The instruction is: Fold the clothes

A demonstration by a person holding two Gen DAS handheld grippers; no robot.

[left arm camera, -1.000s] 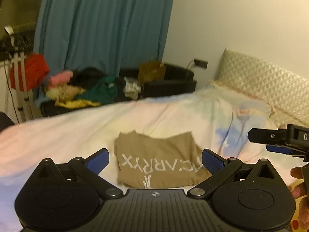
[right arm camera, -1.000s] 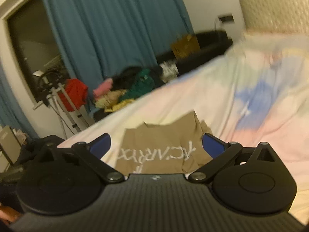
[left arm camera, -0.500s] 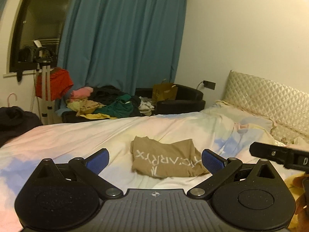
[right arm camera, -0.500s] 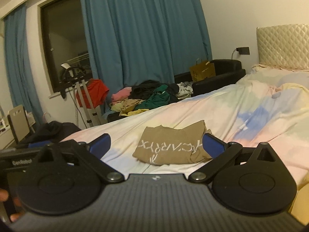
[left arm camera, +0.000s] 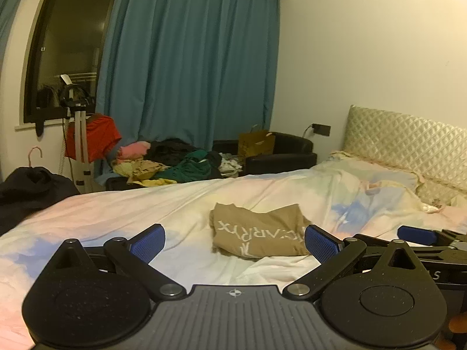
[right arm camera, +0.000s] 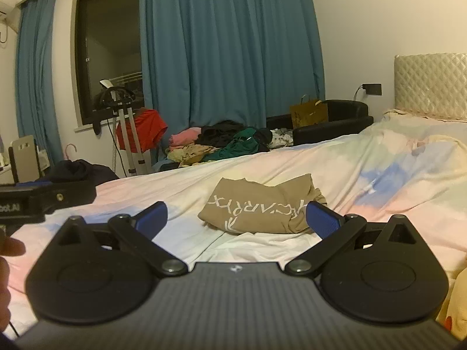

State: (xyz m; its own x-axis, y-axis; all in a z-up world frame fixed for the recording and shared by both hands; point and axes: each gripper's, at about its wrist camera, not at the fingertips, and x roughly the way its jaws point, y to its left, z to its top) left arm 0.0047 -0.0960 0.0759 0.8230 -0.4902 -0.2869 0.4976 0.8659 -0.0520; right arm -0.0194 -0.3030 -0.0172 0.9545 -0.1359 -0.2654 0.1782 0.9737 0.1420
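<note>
A tan T-shirt with white lettering (left arm camera: 258, 231) (right arm camera: 256, 211) lies folded into a small rectangle on the pastel bedsheet (left arm camera: 146, 204) (right arm camera: 379, 180). My left gripper (left arm camera: 235, 240) is open, held back from the shirt and above the sheet, with nothing between its blue pads. My right gripper (right arm camera: 236, 215) is open too, at about the same distance on the near side of the shirt. The right gripper's blue tip (left arm camera: 416, 234) shows at the right edge of the left wrist view. The left gripper's black body (right arm camera: 43, 198) shows at the left edge of the right wrist view.
A heap of loose clothes (left arm camera: 175, 163) (right arm camera: 221, 143) lies beyond the bed's far edge, beside a black armchair (left arm camera: 280, 151) holding a brown paper bag (right arm camera: 309, 113). A red garment (left arm camera: 93, 137) hangs on a stand. The quilted headboard (left arm camera: 408, 143) is at the right. Dark clothing (left arm camera: 29, 186) sits left.
Both grippers have pulled back and risen away from the folded shirt, which now looks smaller and farther off. More of the room shows. Both stay open.
</note>
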